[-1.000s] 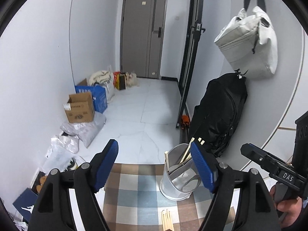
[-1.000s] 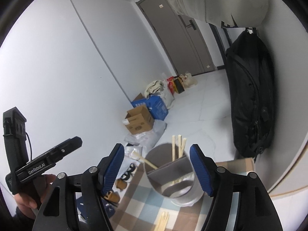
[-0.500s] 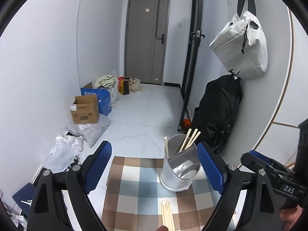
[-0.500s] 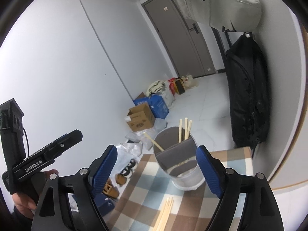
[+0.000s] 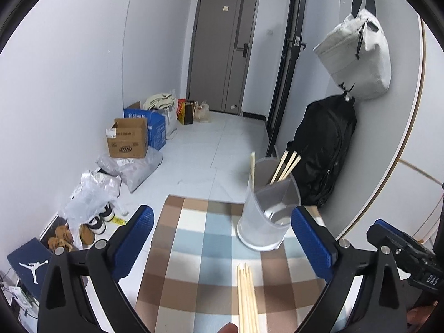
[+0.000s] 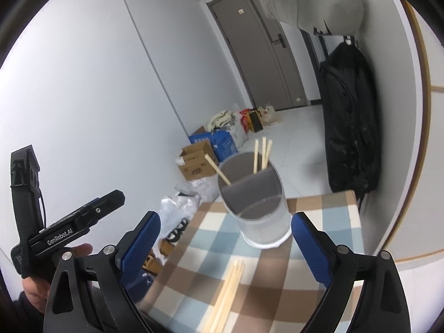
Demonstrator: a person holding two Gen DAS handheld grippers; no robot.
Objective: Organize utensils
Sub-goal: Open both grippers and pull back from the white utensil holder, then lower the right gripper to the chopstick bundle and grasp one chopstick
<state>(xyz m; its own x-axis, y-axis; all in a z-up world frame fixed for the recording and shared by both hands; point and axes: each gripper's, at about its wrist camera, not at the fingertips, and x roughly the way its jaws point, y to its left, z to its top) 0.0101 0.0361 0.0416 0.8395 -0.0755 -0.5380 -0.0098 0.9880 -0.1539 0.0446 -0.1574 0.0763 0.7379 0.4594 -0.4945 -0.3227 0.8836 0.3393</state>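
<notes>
Two grippers, both with nothing held. Left gripper with jaws wide and opening more, only checked cloth between the blue pads. Right gripper the same: wide, opening more, empty.

On the cloth, a bunch of loose chopsticks lying flat, close in front of both grippers. Just past them, a clear holder cup standing upright near the far edge of the cloth, with a wall down its middle. Already a few chopsticks in the cup, leaning out over the rim.

Risks from here, as a guess:

- Thin, smooth sticks lying flat. Easy to pinch only one or two and leave the rest. Easy to let them slip and roll off the cloth.
- Light cup, tall sticks. A bump from a wide jaw, and probably a tipped cup and spilled sticks.
- Both grippers close together, heading for the same bunch. Could knock into each other.
- Cloth soft. Pads pressed too low could catch it and drag the cup along.
</notes>
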